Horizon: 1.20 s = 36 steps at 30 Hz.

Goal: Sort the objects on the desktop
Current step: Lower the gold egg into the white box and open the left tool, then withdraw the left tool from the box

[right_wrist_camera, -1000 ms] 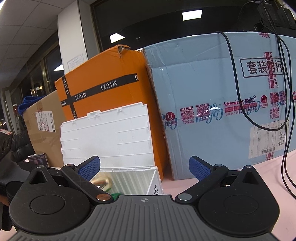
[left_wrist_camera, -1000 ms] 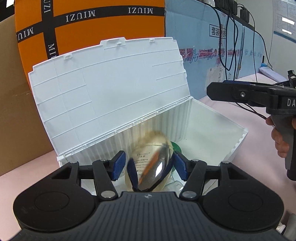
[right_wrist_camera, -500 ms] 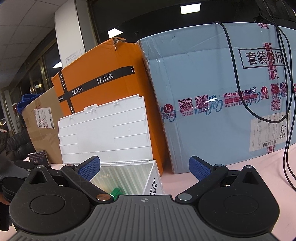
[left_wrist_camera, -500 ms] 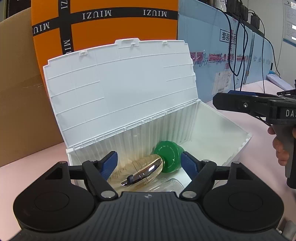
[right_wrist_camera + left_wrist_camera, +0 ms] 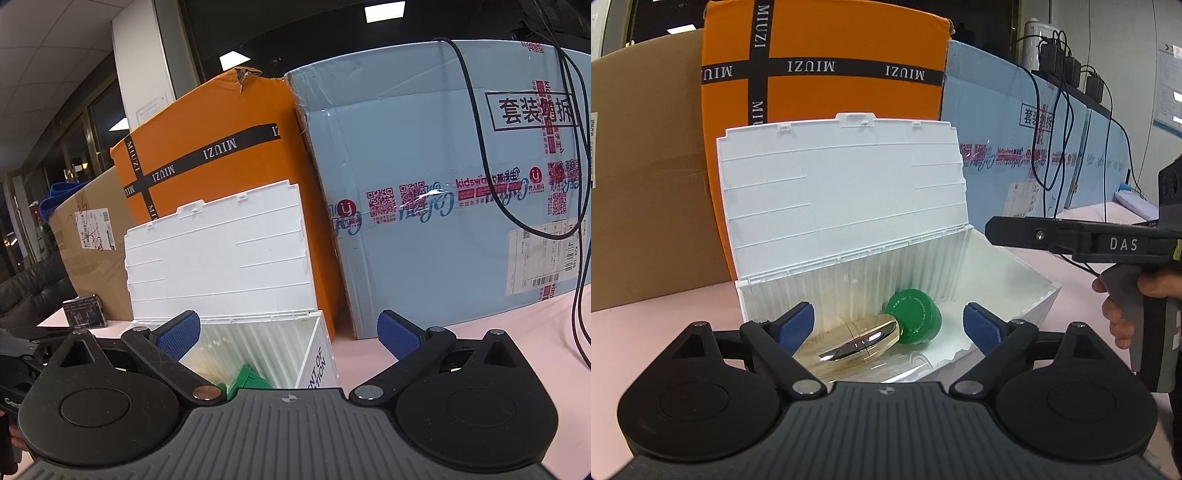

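I have the left gripper [image 5: 888, 323] above the near edge of the white box [image 5: 1008, 273], and its jaws are opening with nothing pressed between the blue pads. The gold bottle [image 5: 849, 345] lies on its side on the box floor, clear of both pads, so I judge it delivered. Its far end touches the green jar [image 5: 916, 317], which rests tipped against the ribbed back wall. A clear item lies beside the bottle near the front wall; I cannot tell what it is. The lid [image 5: 842, 192] stands upright behind the box, propped near the orange carton [image 5: 827, 48], which keeps the whole opening free for dropping things in from above.

My right gripper [image 5: 288, 336] hangs to the right of the box with its jaws spread wide and nothing between them. In the left camera I see it from the side, a hand [image 5: 1123, 299] wrapped round its grip. I read it as parked there to stay out of the way, ready for the next pickup.

The table [image 5: 517, 321] is pale pink and smooth, so anything loose should slide easily. Along the back stand a brown carton [image 5: 646, 184], the orange one with black tape, and a light blue carton [image 5: 443, 166] with printed labels. Black cables [image 5: 480, 129] hang over the blue carton. A small dark box [image 5: 84, 312] sits on the table to the left of the white box. The room behind is dim, with ceiling lights on.
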Motion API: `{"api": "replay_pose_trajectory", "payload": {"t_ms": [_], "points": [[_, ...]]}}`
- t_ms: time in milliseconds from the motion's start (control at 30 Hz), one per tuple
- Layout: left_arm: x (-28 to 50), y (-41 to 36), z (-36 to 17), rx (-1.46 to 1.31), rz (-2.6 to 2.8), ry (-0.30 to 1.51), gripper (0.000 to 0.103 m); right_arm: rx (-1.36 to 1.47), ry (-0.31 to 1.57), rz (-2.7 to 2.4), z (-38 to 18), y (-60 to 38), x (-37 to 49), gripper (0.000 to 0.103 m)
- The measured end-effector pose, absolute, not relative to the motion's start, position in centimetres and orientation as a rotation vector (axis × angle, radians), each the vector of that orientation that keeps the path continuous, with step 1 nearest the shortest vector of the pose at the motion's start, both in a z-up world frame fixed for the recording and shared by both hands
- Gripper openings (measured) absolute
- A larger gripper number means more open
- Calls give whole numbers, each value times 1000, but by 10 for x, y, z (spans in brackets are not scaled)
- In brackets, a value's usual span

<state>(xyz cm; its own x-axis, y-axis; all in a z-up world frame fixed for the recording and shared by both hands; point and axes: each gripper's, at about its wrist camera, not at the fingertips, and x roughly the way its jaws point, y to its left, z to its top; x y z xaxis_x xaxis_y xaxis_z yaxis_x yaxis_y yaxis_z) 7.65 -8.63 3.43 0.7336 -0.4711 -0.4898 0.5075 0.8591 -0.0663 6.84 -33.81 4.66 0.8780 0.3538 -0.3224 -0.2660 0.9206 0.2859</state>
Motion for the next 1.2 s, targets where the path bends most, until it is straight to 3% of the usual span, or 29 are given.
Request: {"api": "replay_pose_trajectory", "payload": {"t_ms": [67,567,1200], "points": [[67,-83,35,56,-518,471,103,232,383,332,46,-336,68,103],[20,-38,30,-143,-481,311,103,206,396,347,39,-322,51,103],[1,-15,-1,-92,-382,416,103,158,461,367,22,-294,19,103]]}}
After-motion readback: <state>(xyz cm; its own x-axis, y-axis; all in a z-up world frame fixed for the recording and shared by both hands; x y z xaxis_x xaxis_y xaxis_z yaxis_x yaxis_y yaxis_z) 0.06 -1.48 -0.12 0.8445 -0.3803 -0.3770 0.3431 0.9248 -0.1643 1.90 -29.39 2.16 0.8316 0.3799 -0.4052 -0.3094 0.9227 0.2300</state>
